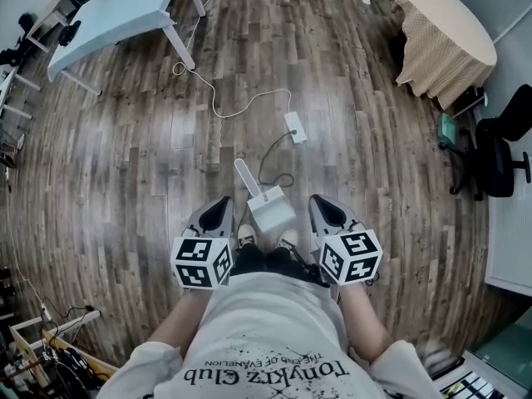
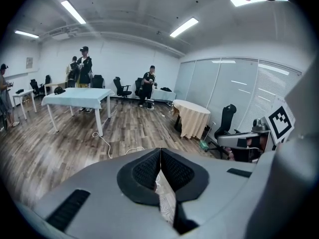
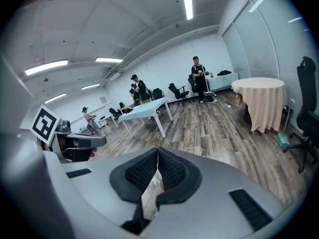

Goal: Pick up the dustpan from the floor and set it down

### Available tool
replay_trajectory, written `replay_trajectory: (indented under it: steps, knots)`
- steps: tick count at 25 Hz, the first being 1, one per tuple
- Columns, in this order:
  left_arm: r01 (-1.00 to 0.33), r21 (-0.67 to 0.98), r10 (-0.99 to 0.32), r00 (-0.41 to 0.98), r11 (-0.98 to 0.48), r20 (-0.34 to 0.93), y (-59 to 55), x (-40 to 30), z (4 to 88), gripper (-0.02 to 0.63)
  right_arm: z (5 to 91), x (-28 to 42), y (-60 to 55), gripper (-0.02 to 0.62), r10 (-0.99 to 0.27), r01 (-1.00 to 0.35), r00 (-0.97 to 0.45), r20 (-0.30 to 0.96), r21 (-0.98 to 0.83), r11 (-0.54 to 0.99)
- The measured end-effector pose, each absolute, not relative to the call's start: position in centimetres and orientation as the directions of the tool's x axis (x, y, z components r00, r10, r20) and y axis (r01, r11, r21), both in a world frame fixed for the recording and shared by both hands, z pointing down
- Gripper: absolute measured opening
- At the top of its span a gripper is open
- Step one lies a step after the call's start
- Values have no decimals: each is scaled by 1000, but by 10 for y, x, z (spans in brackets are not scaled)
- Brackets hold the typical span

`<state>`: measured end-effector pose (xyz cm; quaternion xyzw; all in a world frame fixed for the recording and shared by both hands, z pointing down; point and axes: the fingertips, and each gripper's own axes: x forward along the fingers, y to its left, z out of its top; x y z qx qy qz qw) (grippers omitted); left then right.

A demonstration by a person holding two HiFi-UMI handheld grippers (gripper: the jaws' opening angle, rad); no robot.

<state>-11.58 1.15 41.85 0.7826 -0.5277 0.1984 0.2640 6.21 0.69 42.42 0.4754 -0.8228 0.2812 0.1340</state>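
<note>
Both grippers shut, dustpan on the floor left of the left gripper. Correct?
No. The head view shows the dustpan on the floor between the left gripper and the right gripper, not off to the left. Both are shut.

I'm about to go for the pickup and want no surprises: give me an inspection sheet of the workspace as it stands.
Surface: brown wood-plank floor.
Job's things: white plastic dustpan lies on the floor just ahead of the person's shoes, handle pointing away and to the left; untouched.
Clutter: nothing seen beyond the cables.
Tools: left tool and right tool both shut and empty, one on each side of the dustpan in the head view.
Cables: white power strip beyond the dustpan; white cable snakes toward the table; black cable loops beside the dustpan's handle.
Surroundings: light-blue rectangular table, round table with beige cloth, black office chair, people at the far end.
</note>
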Motion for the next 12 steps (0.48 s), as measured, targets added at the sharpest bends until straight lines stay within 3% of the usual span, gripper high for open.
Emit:
replay_trajectory:
  steps: [12]
  knots:
    - [-903,196,-677,418,-382,606,-22,-118,431,23,423,48,-14,26,-722,-881,-470,508,-326,344]
